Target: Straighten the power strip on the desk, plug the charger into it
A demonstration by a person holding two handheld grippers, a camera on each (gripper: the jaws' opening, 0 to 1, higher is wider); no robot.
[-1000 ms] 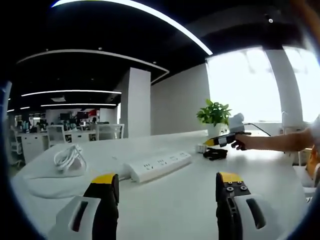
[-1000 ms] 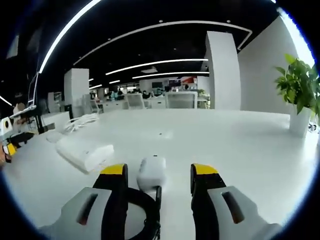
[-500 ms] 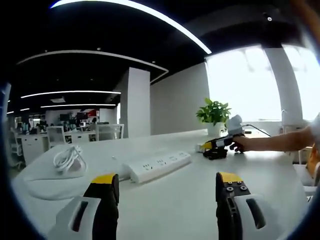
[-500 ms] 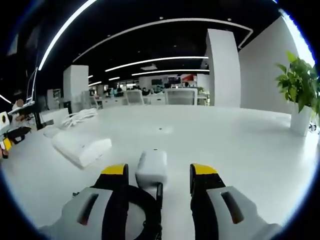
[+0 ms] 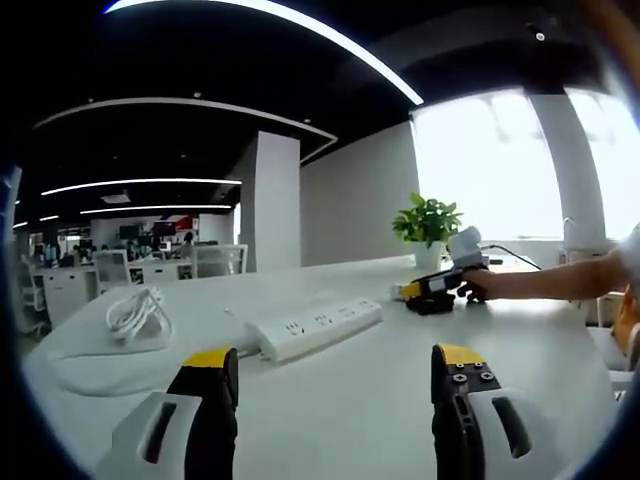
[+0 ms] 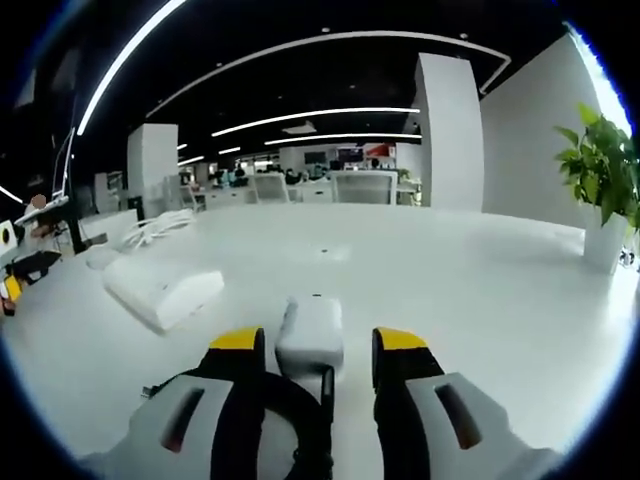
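Since the earlier frame the right gripper (image 6: pixel 318 345) has narrowed its spread jaws around the charger (image 6: pixel 309 334), which lies on the desk (image 6: pixel 480 290) directly between them, long axis along the jaws. The left gripper (image 5: pixel 335 365) is spread wide, empty; the power strip (image 5: pixel 315 329) lies ahead, askew.

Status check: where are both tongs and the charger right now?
Left tongs open, hovering short of the power strip. Right tongs open, straddling the charger on the desk, not gripped. Nothing between charger and strip.
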